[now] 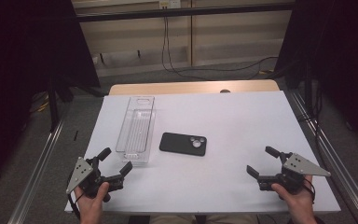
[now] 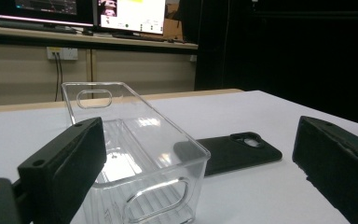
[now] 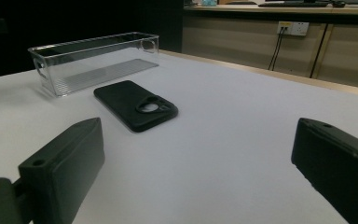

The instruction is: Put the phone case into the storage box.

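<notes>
Resting near the front edge of the table (image 1: 242, 121), left gripper (image 1: 116, 164) and right gripper (image 1: 265, 161) both have jaws spread wide w/ nothing between, prob. staged for a first reach. Left one sits just short of the clear bin (image 1: 137, 130), long axis running front-to-back by the left edge. Phone case (image 1: 183, 143) lies flat mid-table just right of the bin, long axis across, camera hole toward the right edge.
</notes>
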The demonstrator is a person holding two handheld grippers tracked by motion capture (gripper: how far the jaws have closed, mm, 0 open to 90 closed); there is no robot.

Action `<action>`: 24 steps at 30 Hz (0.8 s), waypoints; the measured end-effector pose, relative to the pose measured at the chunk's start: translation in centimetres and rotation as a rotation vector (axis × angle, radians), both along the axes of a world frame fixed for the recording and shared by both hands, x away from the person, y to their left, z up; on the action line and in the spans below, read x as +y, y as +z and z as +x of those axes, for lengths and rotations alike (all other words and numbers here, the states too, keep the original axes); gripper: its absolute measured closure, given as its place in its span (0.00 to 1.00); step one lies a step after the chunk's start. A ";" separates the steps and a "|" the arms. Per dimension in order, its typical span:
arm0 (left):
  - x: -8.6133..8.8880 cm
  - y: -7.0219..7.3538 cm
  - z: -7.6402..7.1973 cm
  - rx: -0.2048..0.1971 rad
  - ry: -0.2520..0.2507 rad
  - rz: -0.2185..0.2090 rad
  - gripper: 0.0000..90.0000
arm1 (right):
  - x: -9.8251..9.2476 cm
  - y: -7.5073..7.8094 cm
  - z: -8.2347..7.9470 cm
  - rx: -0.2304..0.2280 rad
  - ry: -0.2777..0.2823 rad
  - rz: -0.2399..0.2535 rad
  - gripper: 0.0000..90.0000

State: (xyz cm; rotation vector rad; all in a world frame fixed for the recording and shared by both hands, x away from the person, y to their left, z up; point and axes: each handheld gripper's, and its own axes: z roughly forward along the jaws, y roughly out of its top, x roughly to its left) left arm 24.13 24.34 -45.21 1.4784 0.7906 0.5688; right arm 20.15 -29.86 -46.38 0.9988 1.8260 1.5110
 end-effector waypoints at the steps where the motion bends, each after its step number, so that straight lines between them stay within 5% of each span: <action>1: 0.0 0.0 0.1 0.005 0.003 0.007 0.03 | 0.1 0.0 0.0 0.002 0.003 0.002 0.02; 24: -0.4 -0.2 0.3 0.010 -0.009 0.027 0.02 | 4.0 1.1 2.5 0.011 0.100 -0.008 0.04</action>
